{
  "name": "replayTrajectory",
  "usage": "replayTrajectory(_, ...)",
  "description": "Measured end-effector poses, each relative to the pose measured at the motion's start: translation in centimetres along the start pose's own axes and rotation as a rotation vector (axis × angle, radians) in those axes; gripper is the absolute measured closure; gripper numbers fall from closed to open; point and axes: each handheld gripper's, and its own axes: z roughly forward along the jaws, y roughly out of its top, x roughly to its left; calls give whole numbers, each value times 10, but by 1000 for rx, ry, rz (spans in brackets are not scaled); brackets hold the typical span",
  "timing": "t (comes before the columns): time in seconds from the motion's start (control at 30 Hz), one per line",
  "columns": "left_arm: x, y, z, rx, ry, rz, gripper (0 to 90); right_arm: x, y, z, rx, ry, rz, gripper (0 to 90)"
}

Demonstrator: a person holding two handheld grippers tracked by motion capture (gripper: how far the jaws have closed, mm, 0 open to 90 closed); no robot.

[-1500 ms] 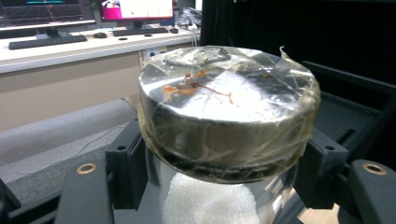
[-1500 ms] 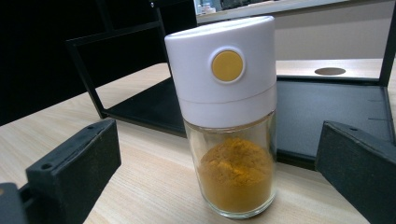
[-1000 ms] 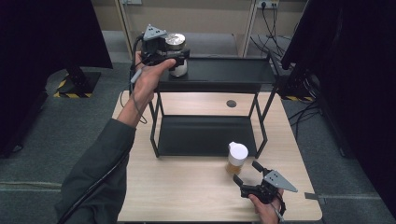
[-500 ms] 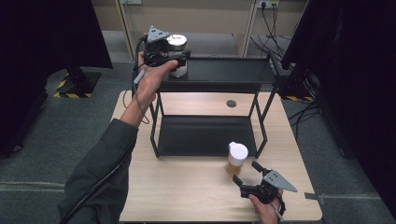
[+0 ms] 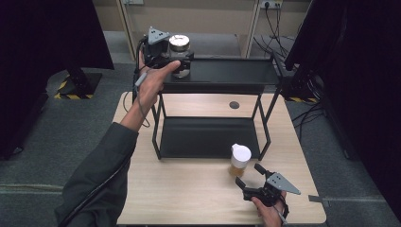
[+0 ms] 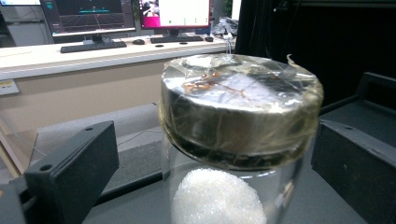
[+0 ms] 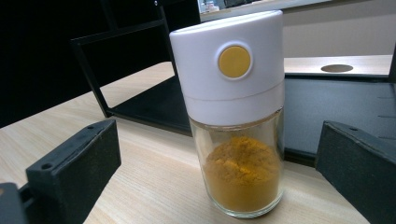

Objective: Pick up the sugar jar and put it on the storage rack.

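Note:
A glass jar (image 5: 179, 43) with a metal lid and white grains inside stands at the left end of the black rack's top shelf (image 5: 227, 73). My left gripper (image 5: 183, 60) reaches around it. Its jaws have just been opening, and the jar (image 6: 238, 112) stands between the fingers (image 6: 74, 168) with a gap on each side. On the table near the front right stands a white-capped spice jar (image 5: 240, 158) of yellow powder. My right gripper (image 5: 248, 173) is open just in front of it, and the spice jar (image 7: 238, 116) is ahead of its pads, untouched.
The black two-level rack has a lower shelf (image 5: 208, 137) resting on the wooden table (image 5: 189, 194). A round hole (image 5: 234, 104) sits in the tabletop behind the rack. Dark curtains hang at both sides, and cables lie on the floor at the far right.
The left gripper's jaws have spread apart from the jar on the top shelf, and the jar stays where it was. The right hand has not moved.

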Motion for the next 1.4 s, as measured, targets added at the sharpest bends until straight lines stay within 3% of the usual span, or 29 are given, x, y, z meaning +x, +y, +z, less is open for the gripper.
replayTrajectory(0.4, -3, -6, -14, -6, -30, 4, 1, 0, 0, 0, -2, -1, 0, 5)
replayTrajectory(1.1, -15, -38, -45, -46, -123, 4, 1, 1, 0, 0, 0, -3, -1, 5)
replayTrajectory(1.4, -23, -54, -62, -86, -152, 6, 2, 1, 0, 0, 1, -2, -2, 5)
